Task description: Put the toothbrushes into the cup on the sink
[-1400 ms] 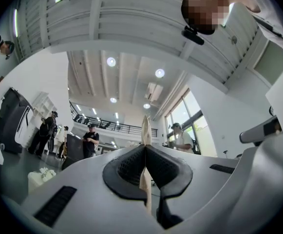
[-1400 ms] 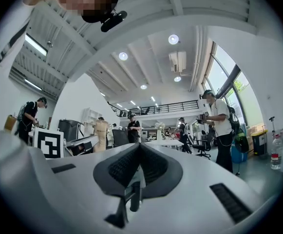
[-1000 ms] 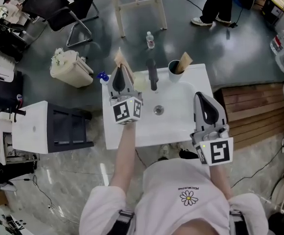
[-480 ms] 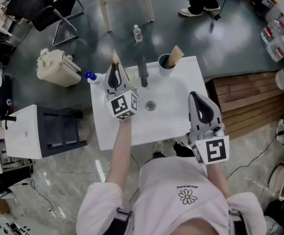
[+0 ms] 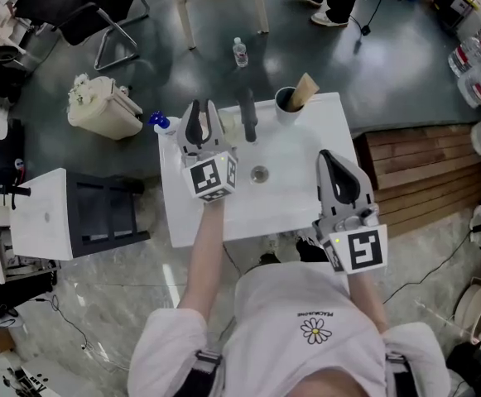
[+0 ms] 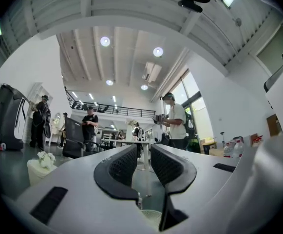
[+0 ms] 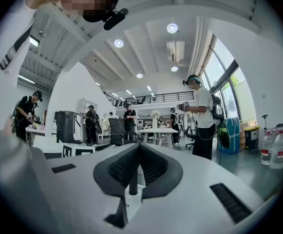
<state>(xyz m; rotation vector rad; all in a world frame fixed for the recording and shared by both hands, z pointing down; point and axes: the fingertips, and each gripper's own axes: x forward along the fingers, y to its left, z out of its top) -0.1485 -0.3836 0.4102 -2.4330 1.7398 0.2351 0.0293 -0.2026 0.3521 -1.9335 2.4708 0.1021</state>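
In the head view a white sink stands in front of me, with a black faucet at its back and a drain in the basin. A dark cup sits on the back right corner, and a tan packet sticks out of it. My left gripper hovers over the sink's back left part, jaws a little apart, nothing between them. My right gripper hangs over the sink's right edge with its tips together. No loose toothbrush shows.
A blue-capped bottle stands at the sink's back left corner. A bagged bin and a water bottle are on the floor behind. A white side cabinet is to the left and a wooden platform to the right.
A tan pointed packet that showed just past the left gripper's tip no longer shows. Both grippers keep roughly their places over the sink; the head view has shifted slightly.
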